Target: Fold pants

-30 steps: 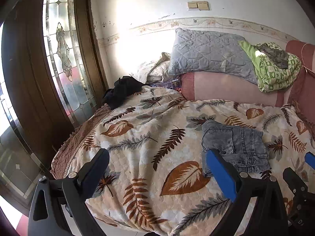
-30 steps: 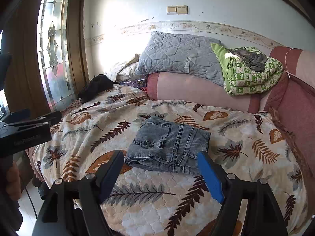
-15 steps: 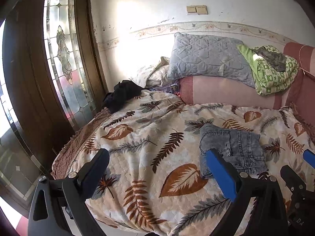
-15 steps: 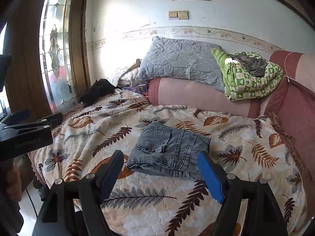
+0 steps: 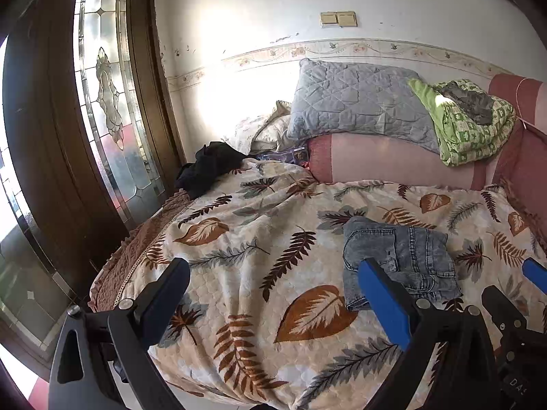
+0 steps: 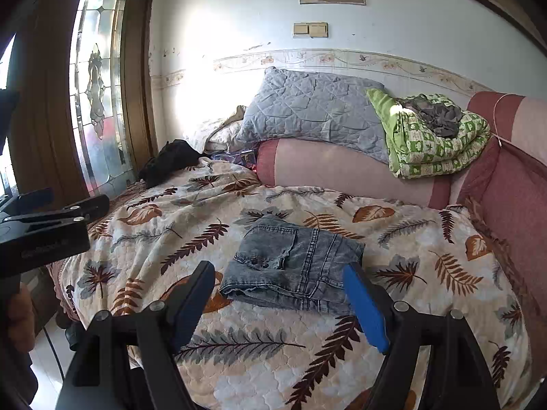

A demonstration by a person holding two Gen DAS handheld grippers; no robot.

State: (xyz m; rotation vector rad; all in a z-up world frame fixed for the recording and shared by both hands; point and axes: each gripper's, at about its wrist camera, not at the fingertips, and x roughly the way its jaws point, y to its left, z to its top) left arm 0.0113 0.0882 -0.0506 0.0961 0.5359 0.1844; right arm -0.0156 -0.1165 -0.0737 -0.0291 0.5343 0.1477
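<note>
Grey denim pants [image 6: 294, 266] lay folded into a compact rectangle on the leaf-print bedspread [image 6: 427, 259], roughly mid-bed; in the right wrist view they sat at about 12 o'clock from that camera, in the left wrist view at about 2 o'clock [image 5: 400, 259]. Waistband button and a pocket faced up; the layers looked stacked, edges fairly even.

Right hand-held gripper [image 6: 278, 295]: jaws wide, nothing between them, hanging just short of the near edge of the pants, not touching. Left hand-held gripper [image 5: 273, 294]: jaws also wide and empty, over bare bedspread, well to the 9 o'clock side of the pants.

Judgement: folding looked essentially complete; step in hand read as release or final check. If any move remains, it would call for a light press to flatten the top layer or squaring of the near hem, with care not to drag the stack.

Containers: none seen. At 12 o'clock, a pink bolster [image 6: 342, 167] carried a grey quilted pillow [image 6: 307, 109] and a folded green blanket [image 6: 434, 147], with a small grey garment on top of the blanket. A black cloth [image 6: 167, 162] lay at the bed's 10 o'clock corner, near the glazed door [image 6: 99, 78].
</note>
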